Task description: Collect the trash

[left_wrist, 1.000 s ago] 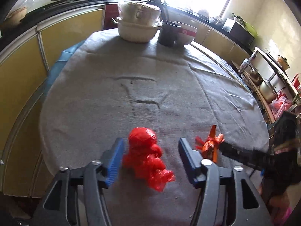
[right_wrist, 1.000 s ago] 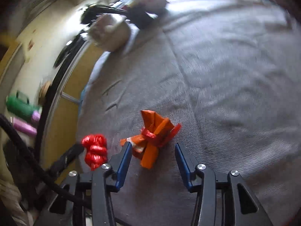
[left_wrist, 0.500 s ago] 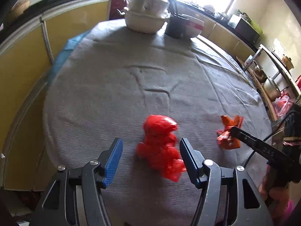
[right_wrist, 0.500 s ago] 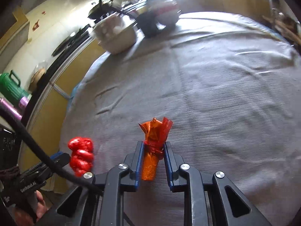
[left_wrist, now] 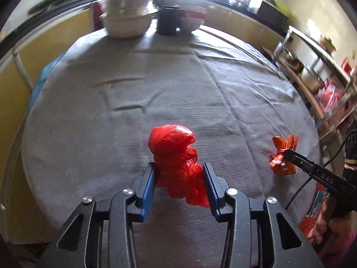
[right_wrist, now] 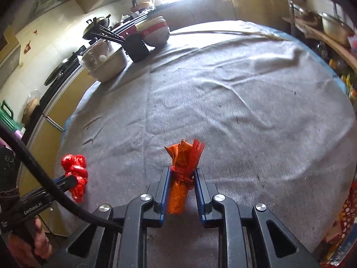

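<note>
Grey cloth: bowls & black holder at far edge.

Glossy crinkled red plastic bag, shiny orange wrapper, probably foil, on matt grey woven cloth.

Black gripper, blue-lined jaws, silver screws

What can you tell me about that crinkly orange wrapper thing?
The orange wrapper looks like shiny, crumpled foil or plastic with pale markings low on it. A red tie cinches its middle, so the top fans out in ragged points. It sits between the blue pads of the right gripper, which is shut on it, and points away from the camera over the grey tablecloth. The left wrist view also shows it at the table's near edge. Whether it touches the cloth is unclear.
</note>
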### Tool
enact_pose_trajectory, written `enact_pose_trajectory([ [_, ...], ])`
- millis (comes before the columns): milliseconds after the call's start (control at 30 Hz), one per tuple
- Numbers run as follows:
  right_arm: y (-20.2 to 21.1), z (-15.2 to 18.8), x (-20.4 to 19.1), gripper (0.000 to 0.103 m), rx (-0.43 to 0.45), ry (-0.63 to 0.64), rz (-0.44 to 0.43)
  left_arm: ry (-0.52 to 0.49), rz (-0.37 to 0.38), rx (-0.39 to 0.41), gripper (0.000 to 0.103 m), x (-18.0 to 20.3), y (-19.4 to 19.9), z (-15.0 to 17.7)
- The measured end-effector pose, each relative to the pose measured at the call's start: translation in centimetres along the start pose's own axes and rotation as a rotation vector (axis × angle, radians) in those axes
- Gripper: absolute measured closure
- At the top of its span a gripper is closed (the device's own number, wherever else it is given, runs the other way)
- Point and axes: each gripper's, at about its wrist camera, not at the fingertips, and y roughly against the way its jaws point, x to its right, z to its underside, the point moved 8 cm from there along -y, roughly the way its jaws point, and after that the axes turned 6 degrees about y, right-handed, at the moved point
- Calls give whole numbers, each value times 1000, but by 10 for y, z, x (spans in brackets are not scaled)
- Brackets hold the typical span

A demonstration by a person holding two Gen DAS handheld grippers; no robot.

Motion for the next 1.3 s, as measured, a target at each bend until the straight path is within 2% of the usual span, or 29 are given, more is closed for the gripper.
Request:
enact_pose_trajectory([
  [167, -2, 9, 1, 78, -13, -13, -26, -87, -62, -10, 62, 24, -7, 2],
  [200, -2, 10, 1, 78, -13, -12, -30, -101, -76, -8, 66, 28, -8, 3],
  [367, -4, 12, 1, 76, -25, -31, -57, -155, -116, 3, 66, 37, -11, 4],
  [433, -7, 13, 2, 68, -39, -55, -66, -166, -126, 7, 66, 40, -12, 3],
  [467, -8, 13, 3, 60, -41, -60, -65, -171, -128, 10, 66, 41, -13, 3],
  [500, -9, 13, 3, 47, -44, -64, -67, -178, -129, 11, 66, 42, -13, 3],
  [567, -6, 12, -1, 41, -27, -59, -77, -188, -128, 12, 65, 43, -13, 3],
  [667, -4, 9, -6, 41, -2, -25, -65, -188, -106, 6, 61, 43, -15, 4],
  [733, -6, 9, -8, 46, -7, -12, -48, -176, -75, 4, 57, 42, -15, 5],
  [767, -7, 9, -8, 57, -8, -10, -42, -169, -58, 7, 55, 40, -13, 5],
  [800, -8, 9, -9, 64, -12, -5, -32, -162, -45, 11, 53, 38, -12, 4],
  [933, -2, 5, -8, 65, 25, 10, 4, -86, 66, 25, 48, 22, 1, 1],
  [1000, 2, 2, -11, 65, 38, 24, 1, -48, 101, 30, 38, 14, 6, -1],
  [1033, 3, 1, -11, 65, 43, 19, -4, -22, 122, 36, 37, 9, 9, -3],
  [1167, -2, 5, -4, 64, -28, -37, 24, 38, 180, 1, 36, 2, 7, -5],
  [1300, -4, 7, 7, 64, -65, -100, 32, 78, 239, -51, 36, 6, -5, -3],
])
